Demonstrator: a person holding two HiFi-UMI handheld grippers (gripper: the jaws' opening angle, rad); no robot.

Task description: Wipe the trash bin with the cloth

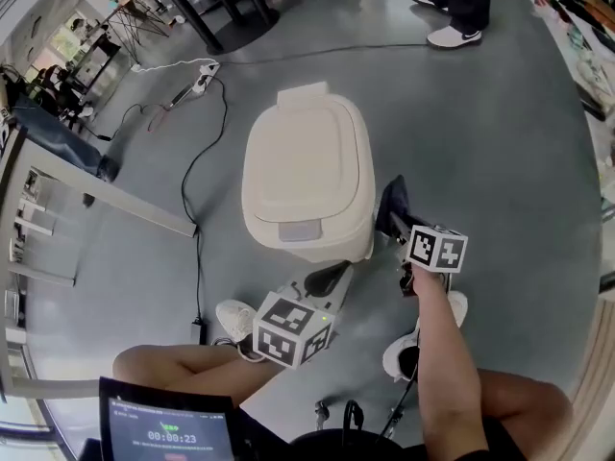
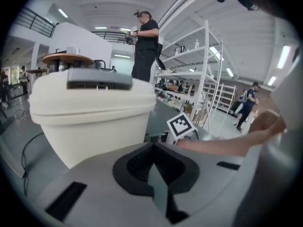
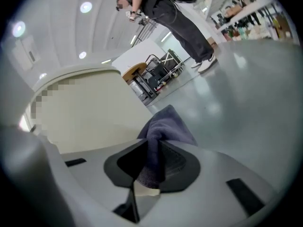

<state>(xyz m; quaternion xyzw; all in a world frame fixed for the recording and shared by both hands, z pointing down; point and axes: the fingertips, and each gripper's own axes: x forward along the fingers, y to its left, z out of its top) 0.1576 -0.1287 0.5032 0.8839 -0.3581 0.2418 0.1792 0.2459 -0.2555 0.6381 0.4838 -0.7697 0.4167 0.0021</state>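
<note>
At the smooth, rounded cream bin's (image 1: 307, 171) four o'clock, the right gripper (image 3: 151, 151) pinches a fuzzy grey-blue cloth (image 3: 165, 123), while the left gripper (image 2: 154, 148), at six, is closed and empty.

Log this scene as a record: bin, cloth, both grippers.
bin: cream, upright, lid closed
cloth: dark, beside the bin at the head view's right; contact unclear
right gripper: shut on the cloth
left gripper: shut, nothing between the jaws, near the bin's front
</note>
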